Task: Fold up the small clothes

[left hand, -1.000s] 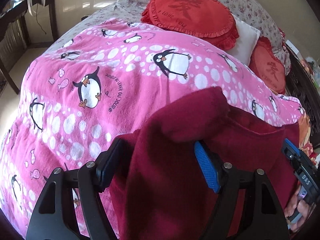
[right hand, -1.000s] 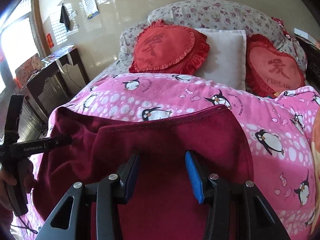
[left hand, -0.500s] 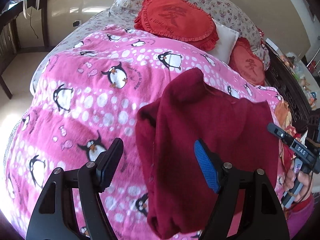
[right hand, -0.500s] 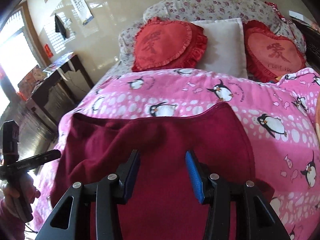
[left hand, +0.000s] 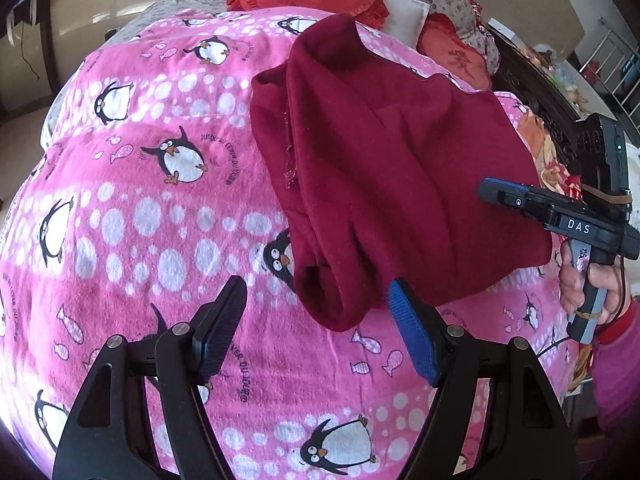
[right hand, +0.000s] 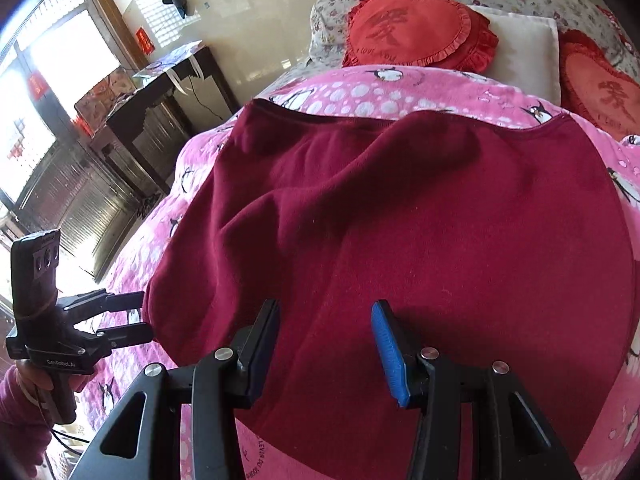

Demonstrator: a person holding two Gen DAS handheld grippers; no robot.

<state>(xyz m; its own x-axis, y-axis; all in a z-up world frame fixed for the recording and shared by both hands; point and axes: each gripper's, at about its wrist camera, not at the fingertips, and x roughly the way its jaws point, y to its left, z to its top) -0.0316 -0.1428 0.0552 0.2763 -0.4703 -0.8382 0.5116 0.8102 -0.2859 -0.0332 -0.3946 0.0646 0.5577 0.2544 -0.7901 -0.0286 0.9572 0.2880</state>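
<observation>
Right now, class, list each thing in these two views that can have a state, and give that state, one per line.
Maroon garment: lying on the blanket, partly folded, a sleeve doubled over it.
Left gripper: open, holding nothing, beside the garment's near edge.
Right gripper: open, holding nothing, above the garment.
Penguin blanket: spread over the bed.
Heart cushions: propped at the head of the bed.
</observation>
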